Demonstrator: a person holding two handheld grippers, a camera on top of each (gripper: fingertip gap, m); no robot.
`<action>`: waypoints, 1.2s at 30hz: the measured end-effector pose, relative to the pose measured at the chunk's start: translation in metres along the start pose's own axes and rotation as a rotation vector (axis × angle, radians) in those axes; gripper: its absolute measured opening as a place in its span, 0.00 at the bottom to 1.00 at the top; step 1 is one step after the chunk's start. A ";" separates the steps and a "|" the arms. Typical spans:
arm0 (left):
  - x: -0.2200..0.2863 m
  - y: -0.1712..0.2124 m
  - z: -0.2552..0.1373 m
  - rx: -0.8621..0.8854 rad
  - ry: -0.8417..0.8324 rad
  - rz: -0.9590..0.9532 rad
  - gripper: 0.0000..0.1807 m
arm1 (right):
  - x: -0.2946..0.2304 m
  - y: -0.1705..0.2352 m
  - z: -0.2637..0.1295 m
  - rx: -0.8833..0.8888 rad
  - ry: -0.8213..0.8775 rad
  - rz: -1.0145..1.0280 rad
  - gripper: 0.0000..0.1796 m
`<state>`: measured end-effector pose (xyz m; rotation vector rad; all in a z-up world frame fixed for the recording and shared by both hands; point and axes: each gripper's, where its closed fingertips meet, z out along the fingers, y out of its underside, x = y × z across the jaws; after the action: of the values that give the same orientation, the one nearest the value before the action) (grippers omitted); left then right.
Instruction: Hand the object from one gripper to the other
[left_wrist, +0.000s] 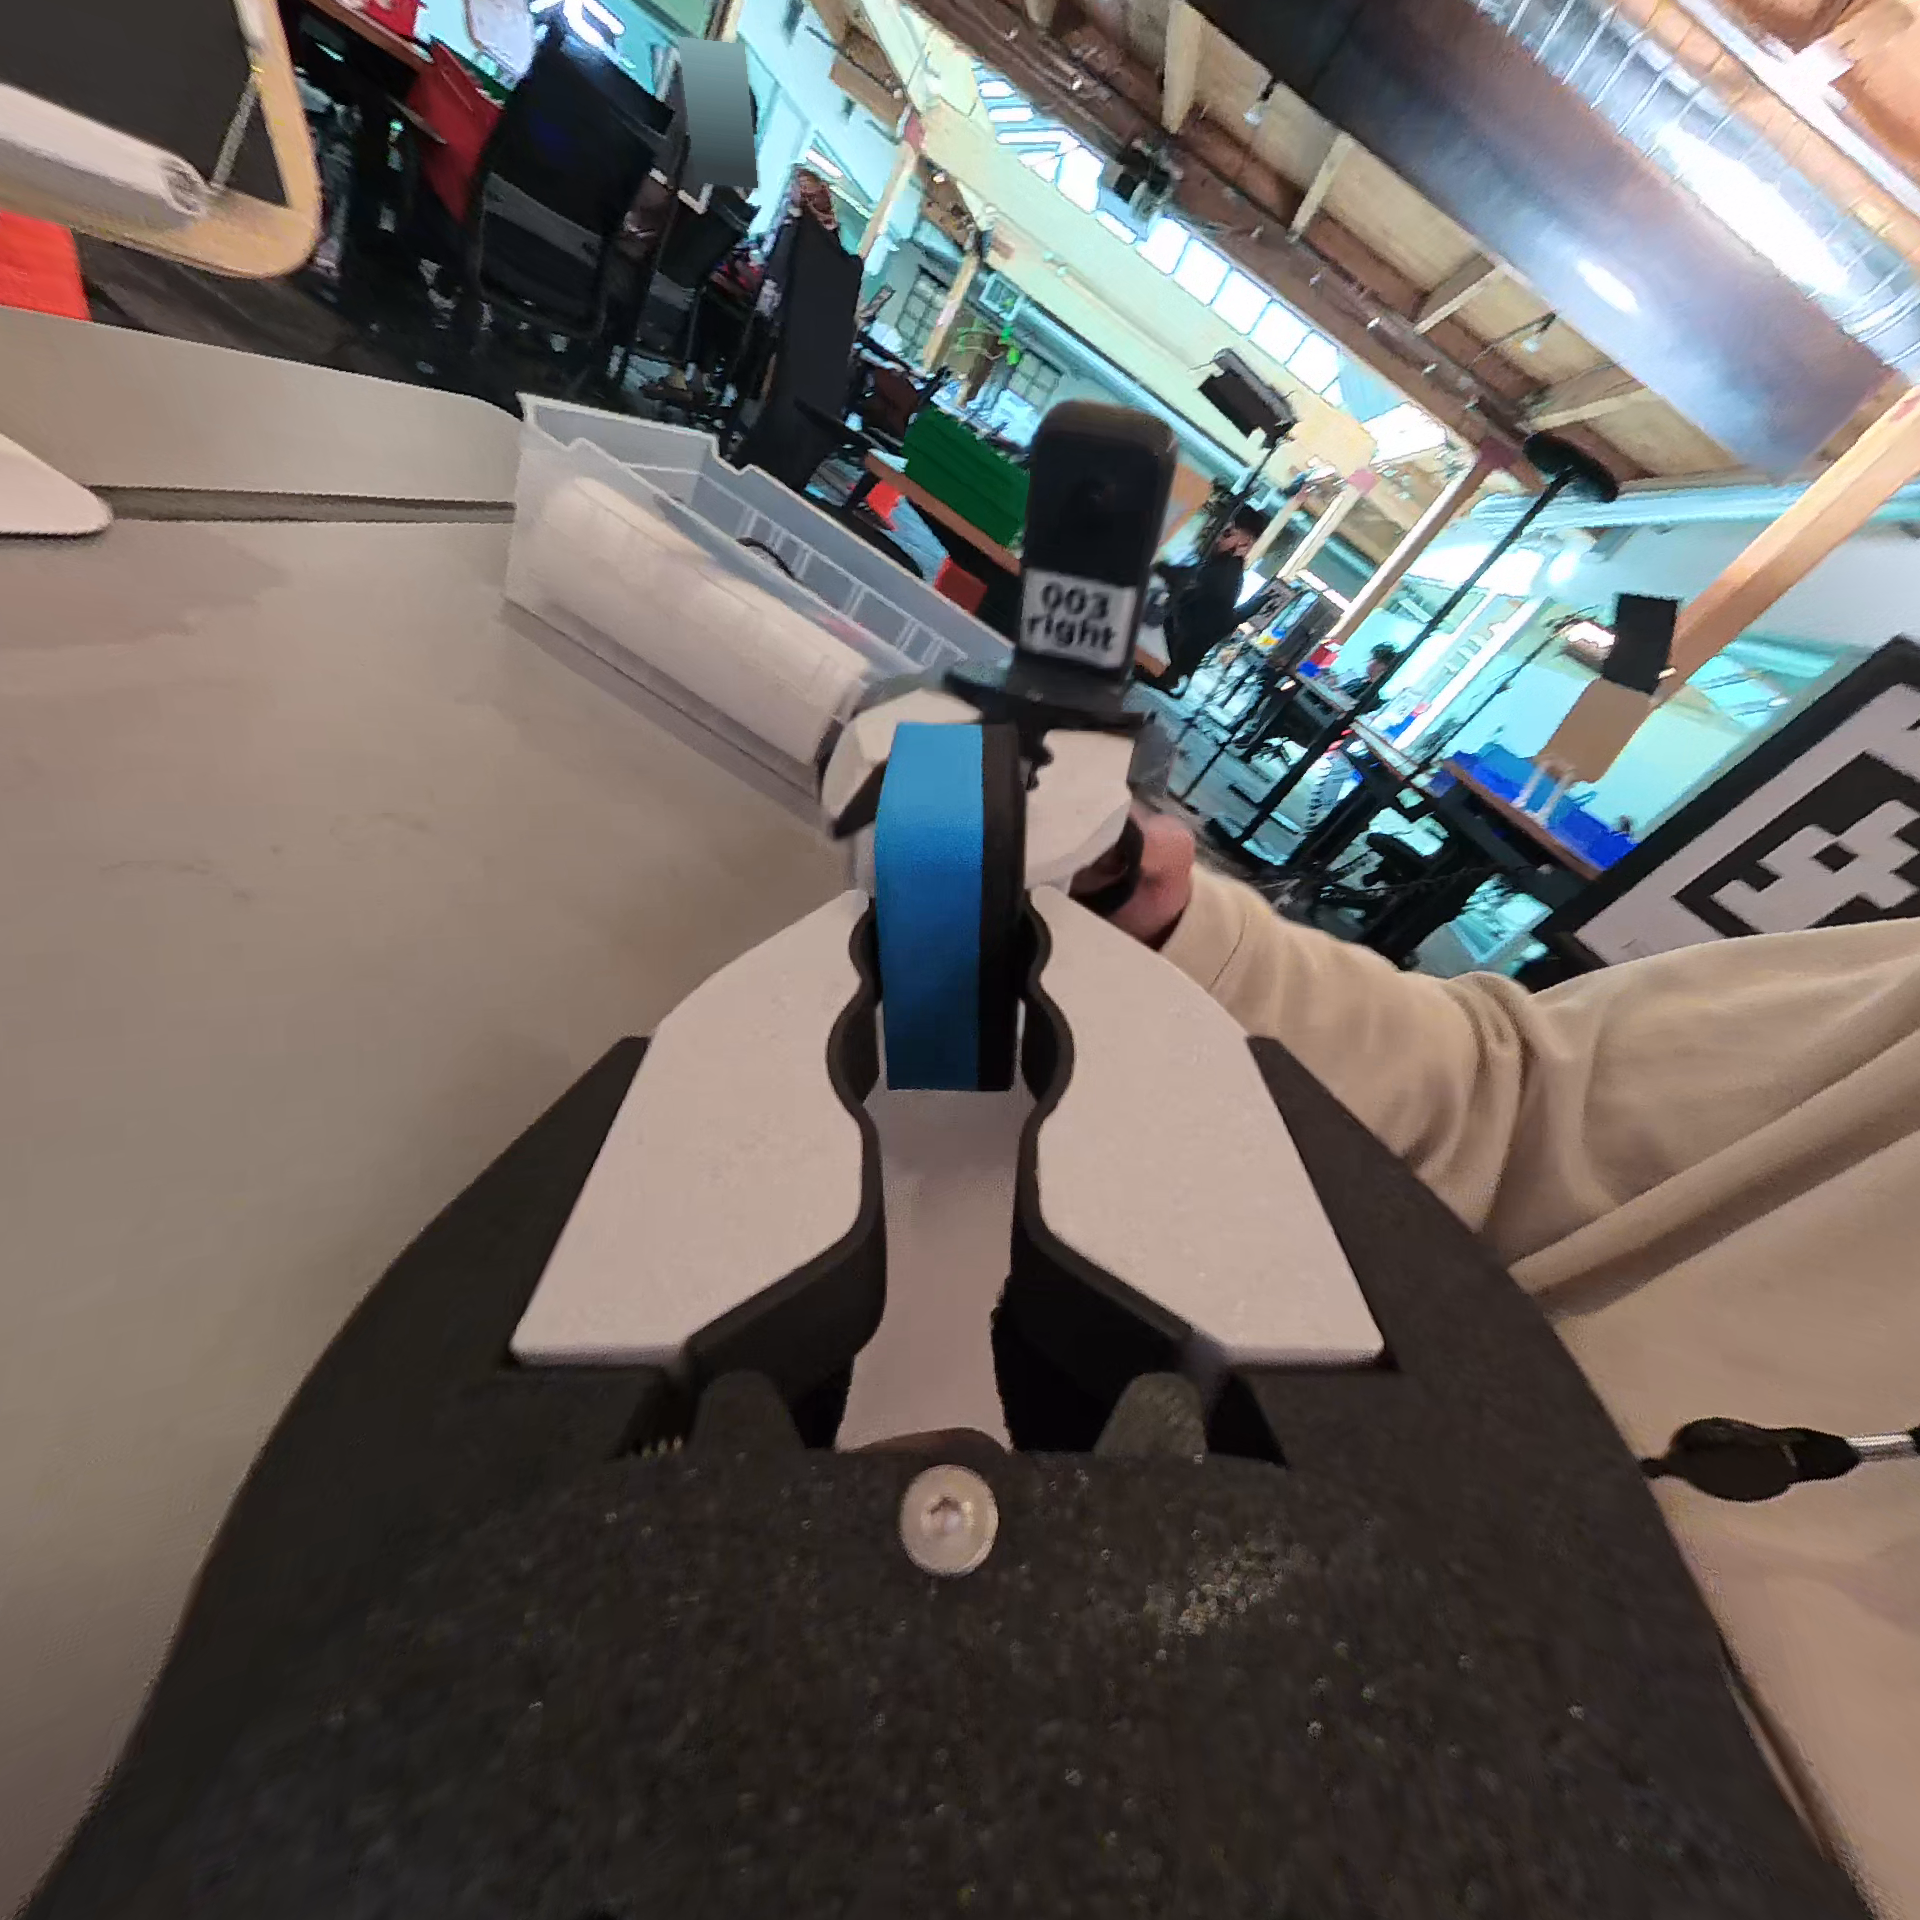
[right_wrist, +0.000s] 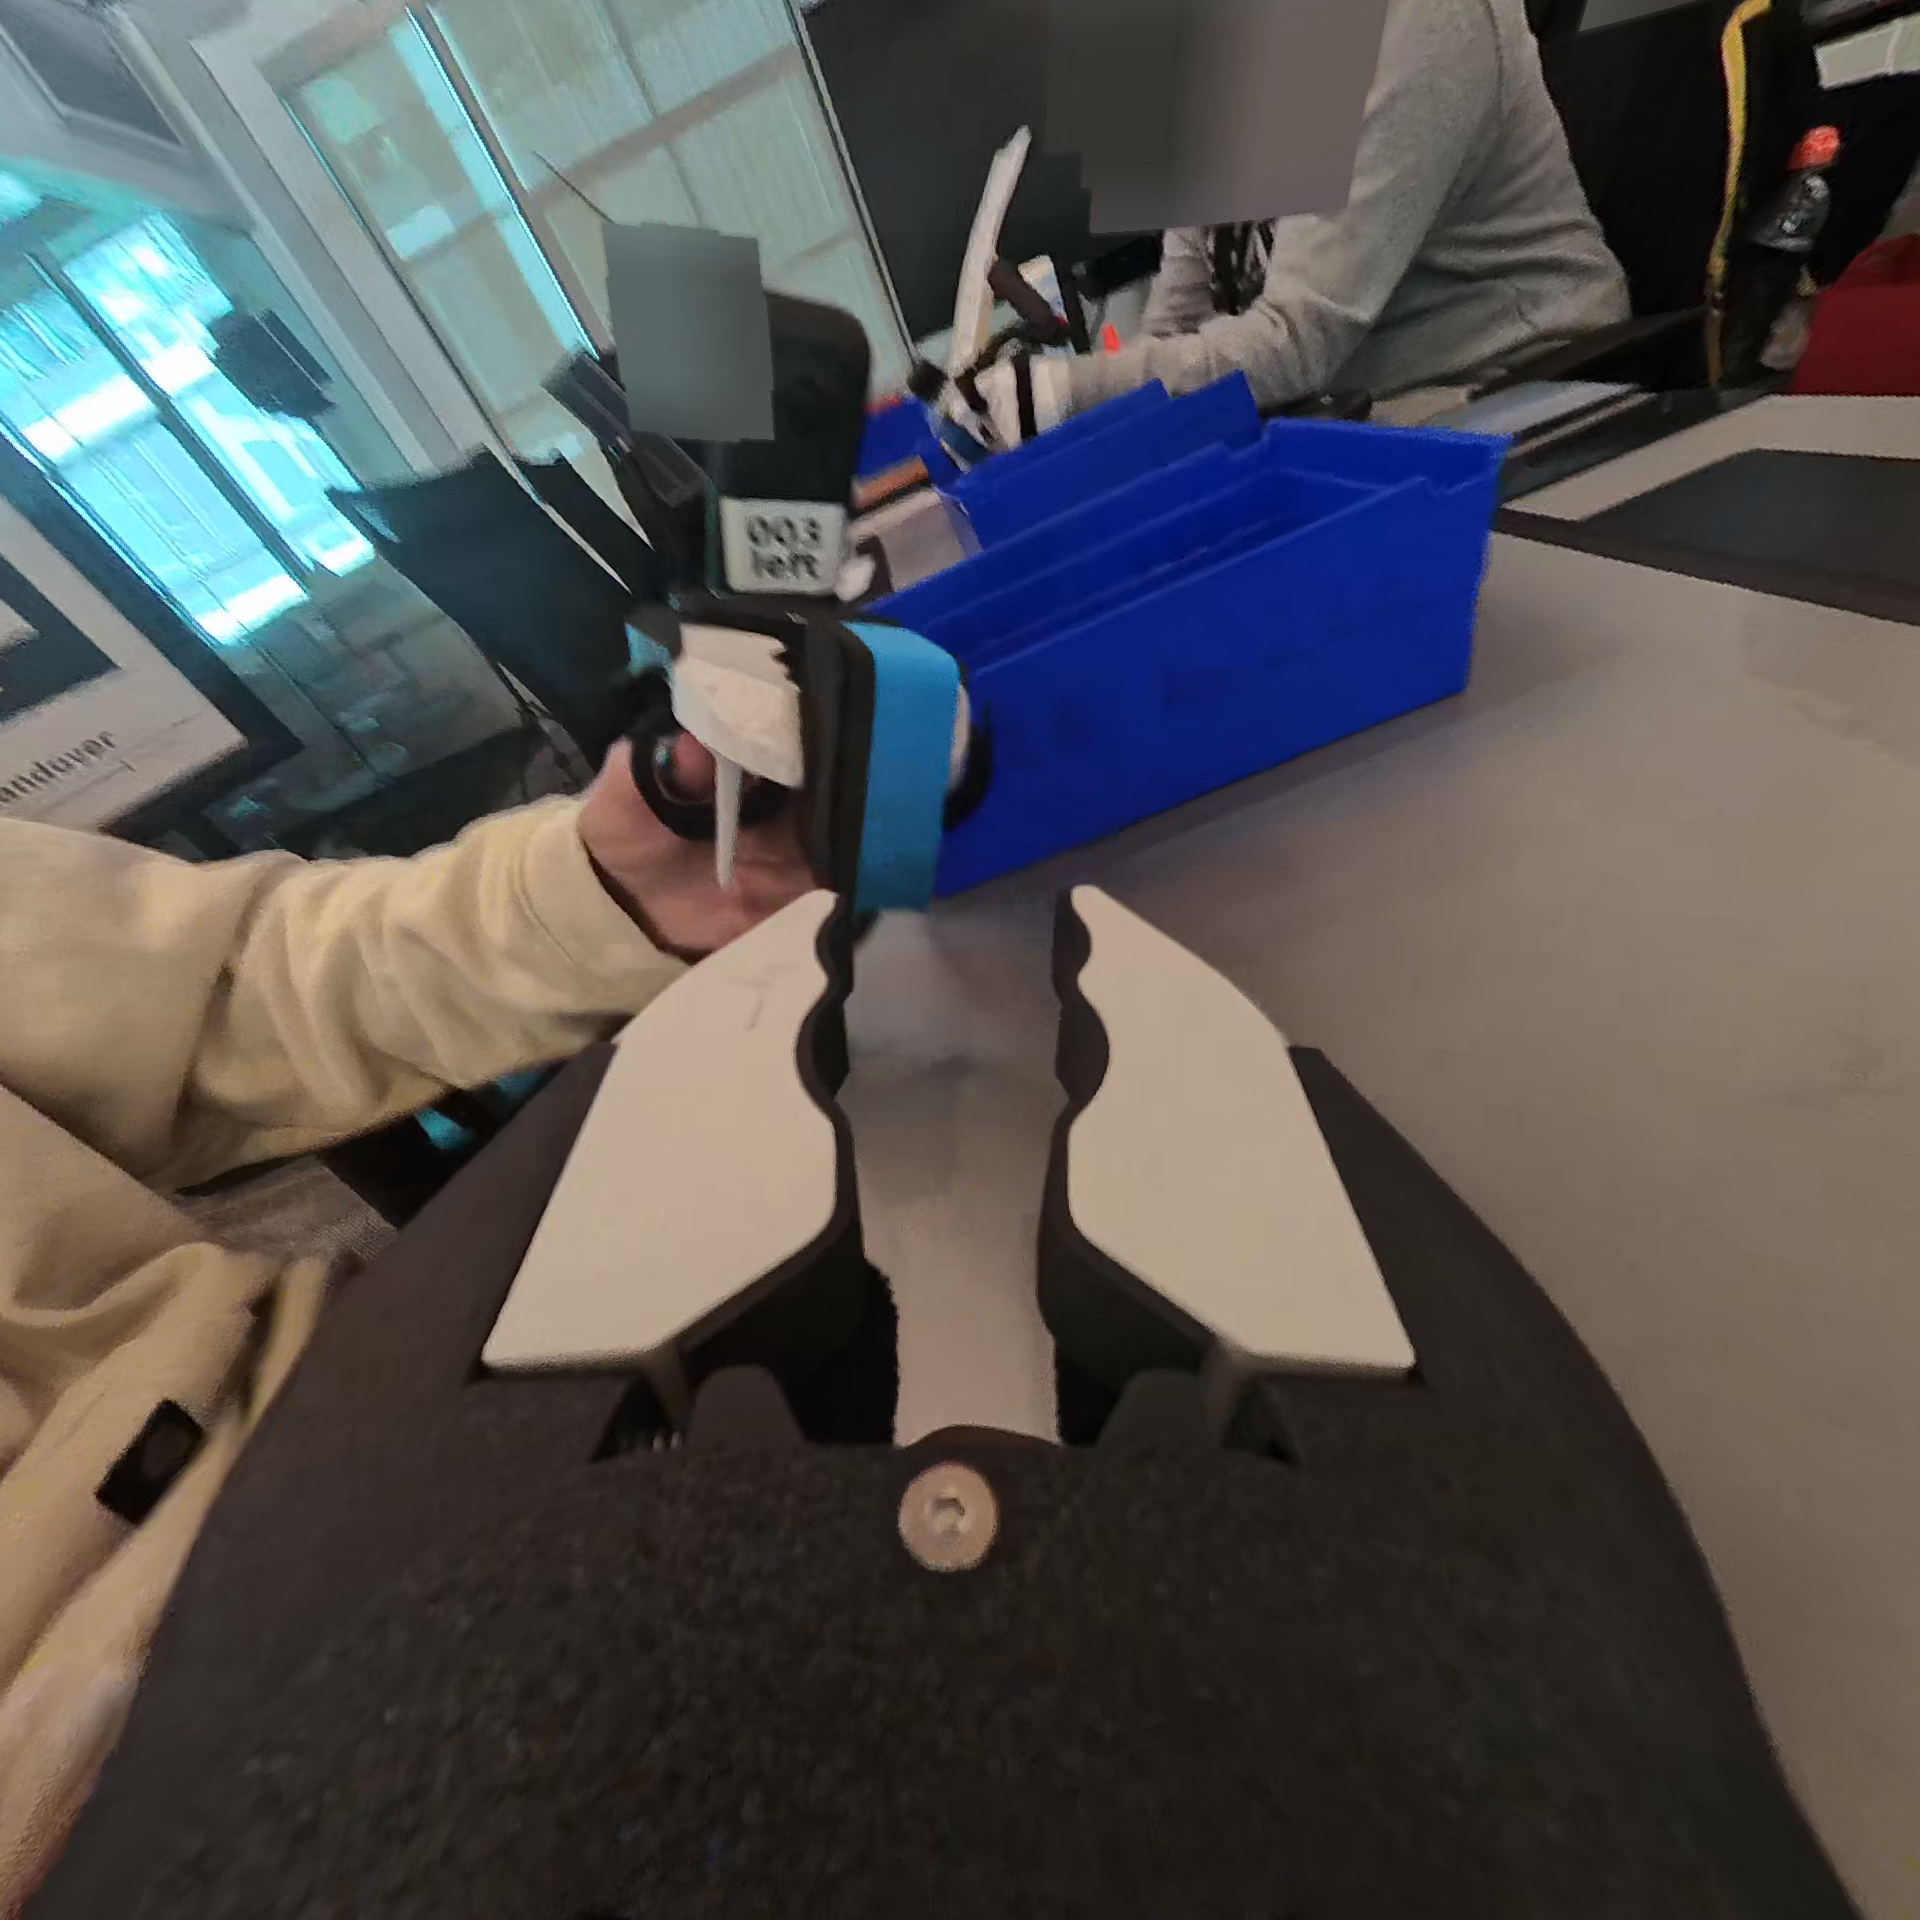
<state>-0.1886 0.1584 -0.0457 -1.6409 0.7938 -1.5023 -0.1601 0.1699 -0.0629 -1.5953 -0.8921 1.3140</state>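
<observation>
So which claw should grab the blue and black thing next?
The right claw. It is open and empty, with its tips right by the blue and black block. The left claw is already shut on that block.

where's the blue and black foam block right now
The blue and black foam block is clamped between the left gripper's fingertips, held above the grey table beside the blue bin.

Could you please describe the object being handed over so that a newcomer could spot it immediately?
Start at the grey table with the blue bin. Just above it, the left gripper has its jaws closed on a flat blue-and-black pad, the only thing held.
</observation>
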 end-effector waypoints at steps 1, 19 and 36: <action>-0.003 0.000 -0.004 -0.009 -0.026 0.016 0.12 | 0.008 -0.001 -0.010 -0.031 0.044 -0.037 0.21; -0.041 0.019 -0.011 -0.416 -0.835 0.984 0.12 | 0.011 0.002 0.005 -0.215 0.256 0.120 0.40; -0.011 0.022 0.007 -0.322 -0.814 1.237 0.16 | 0.008 0.010 0.016 -0.285 0.320 -0.023 0.29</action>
<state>-0.1818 0.1570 -0.0703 -1.2954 1.2194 0.1569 -0.1747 0.1759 -0.0761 -1.9428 -0.9211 0.9070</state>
